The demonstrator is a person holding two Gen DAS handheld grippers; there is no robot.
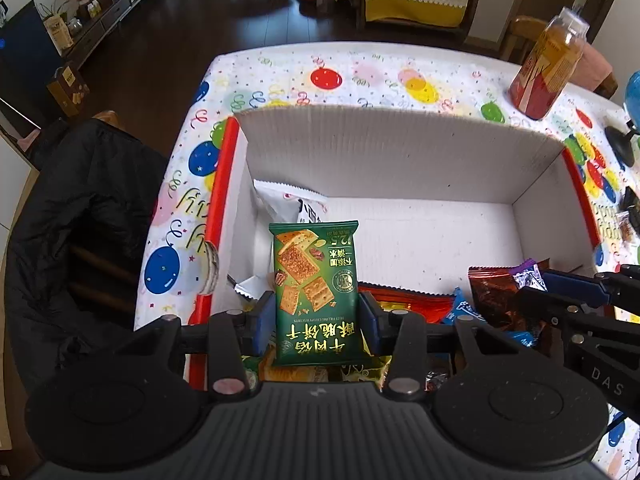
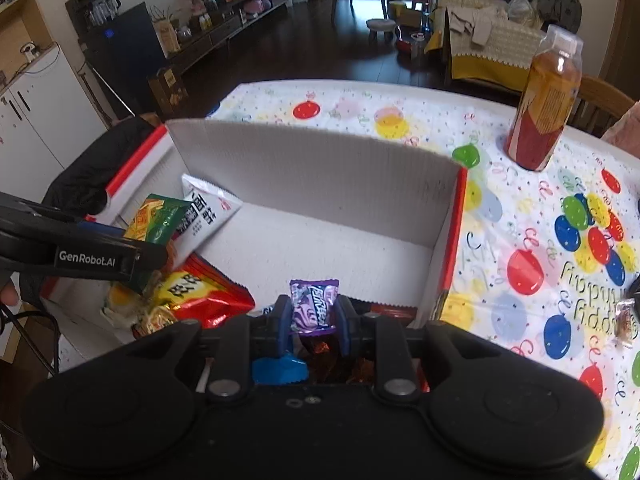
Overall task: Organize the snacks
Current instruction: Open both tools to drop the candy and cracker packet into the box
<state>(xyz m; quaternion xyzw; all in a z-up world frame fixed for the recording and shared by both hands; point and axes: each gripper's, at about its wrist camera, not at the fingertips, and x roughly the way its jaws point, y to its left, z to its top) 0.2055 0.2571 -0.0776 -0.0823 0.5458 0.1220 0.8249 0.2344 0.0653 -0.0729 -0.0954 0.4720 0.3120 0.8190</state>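
My left gripper [image 1: 316, 320] is shut on a green biscuit packet [image 1: 316, 280] and holds it above the near left part of the white cardboard box [image 1: 400, 144]. The packet also shows in the right wrist view [image 2: 160, 220]. My right gripper [image 2: 314, 316] is shut on a small purple candy packet [image 2: 314, 306] over the near right part of the box [image 2: 320, 160]; the packet shows in the left wrist view [image 1: 530, 274]. Inside the box lie a white packet [image 1: 288, 204], a red packet [image 2: 204, 292], a brown foil packet [image 1: 496, 292] and blue wrappers [image 2: 280, 370].
A bottle of amber drink [image 2: 548, 100] stands on the balloon tablecloth [image 2: 540, 240] right of the box. A small wrapped snack [image 2: 626, 320] lies at the far right. A black jacket on a chair [image 1: 88, 208] sits left of the table.
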